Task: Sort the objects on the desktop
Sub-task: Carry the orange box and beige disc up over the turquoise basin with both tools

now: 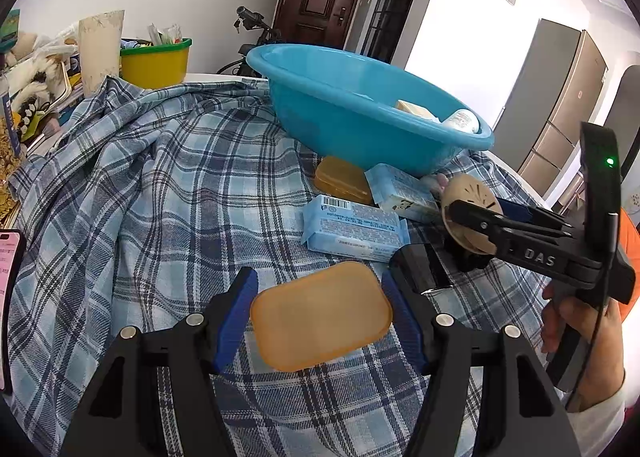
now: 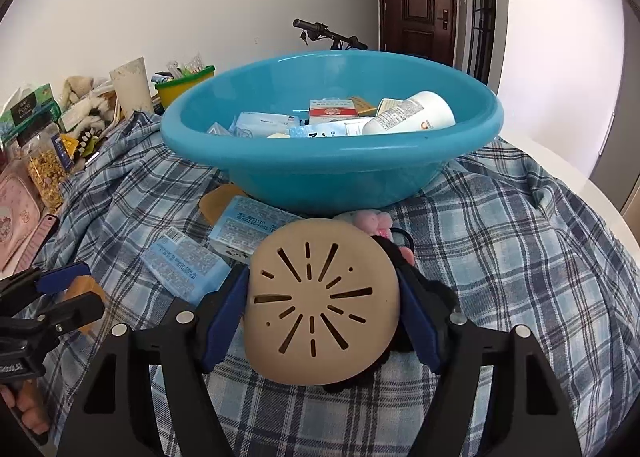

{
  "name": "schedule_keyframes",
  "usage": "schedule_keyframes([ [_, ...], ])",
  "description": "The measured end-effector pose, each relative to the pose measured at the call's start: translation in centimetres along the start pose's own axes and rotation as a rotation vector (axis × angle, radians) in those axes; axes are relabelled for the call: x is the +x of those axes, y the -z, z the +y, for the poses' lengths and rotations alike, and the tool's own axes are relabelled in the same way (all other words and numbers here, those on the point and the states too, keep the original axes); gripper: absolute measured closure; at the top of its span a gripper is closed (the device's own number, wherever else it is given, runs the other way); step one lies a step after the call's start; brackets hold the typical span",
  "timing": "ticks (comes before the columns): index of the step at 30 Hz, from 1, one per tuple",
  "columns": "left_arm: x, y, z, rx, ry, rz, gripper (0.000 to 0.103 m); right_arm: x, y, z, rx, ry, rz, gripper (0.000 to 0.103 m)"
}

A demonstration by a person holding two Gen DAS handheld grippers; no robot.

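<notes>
In the left wrist view, my left gripper (image 1: 320, 279) is shut on a translucent orange box (image 1: 320, 317) just above the plaid cloth (image 1: 140, 197). My right gripper (image 2: 322, 275) is shut on a round beige slotted disc (image 2: 324, 301), tilted up over a black fluffy item (image 2: 434, 291) and a pink item (image 2: 376, 221). Behind both stands the blue basin (image 2: 332, 173), holding a white bottle (image 2: 416, 113), a red packet (image 2: 332, 111) and other packs. Two light-blue tissue packs (image 1: 352, 229) (image 1: 400, 189) and a second orange box (image 1: 342, 179) lie before the basin.
A yellow tub with a green rim (image 1: 154, 65), a beige cup (image 1: 100, 49) and snack bags (image 2: 44, 173) crowd the far left. A phone (image 1: 8, 297) lies at the left edge. A glossy black object (image 1: 420, 269) sits beside my left gripper's right finger. A hand (image 1: 576, 329) holds the right gripper.
</notes>
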State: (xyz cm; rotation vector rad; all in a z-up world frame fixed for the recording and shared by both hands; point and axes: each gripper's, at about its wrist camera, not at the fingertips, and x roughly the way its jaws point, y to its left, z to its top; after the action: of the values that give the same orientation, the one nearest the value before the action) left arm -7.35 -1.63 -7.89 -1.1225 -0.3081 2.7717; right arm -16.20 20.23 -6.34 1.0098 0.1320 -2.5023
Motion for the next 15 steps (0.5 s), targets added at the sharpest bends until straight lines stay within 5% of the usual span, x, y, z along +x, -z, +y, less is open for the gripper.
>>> schedule_keyframes([
  [15,-1.1,-0.6,-1.2,0.030,-0.026,-0.017,0.036,-5.1,-0.4,-1.9,0.055,-0.017,-0.129,0.032],
])
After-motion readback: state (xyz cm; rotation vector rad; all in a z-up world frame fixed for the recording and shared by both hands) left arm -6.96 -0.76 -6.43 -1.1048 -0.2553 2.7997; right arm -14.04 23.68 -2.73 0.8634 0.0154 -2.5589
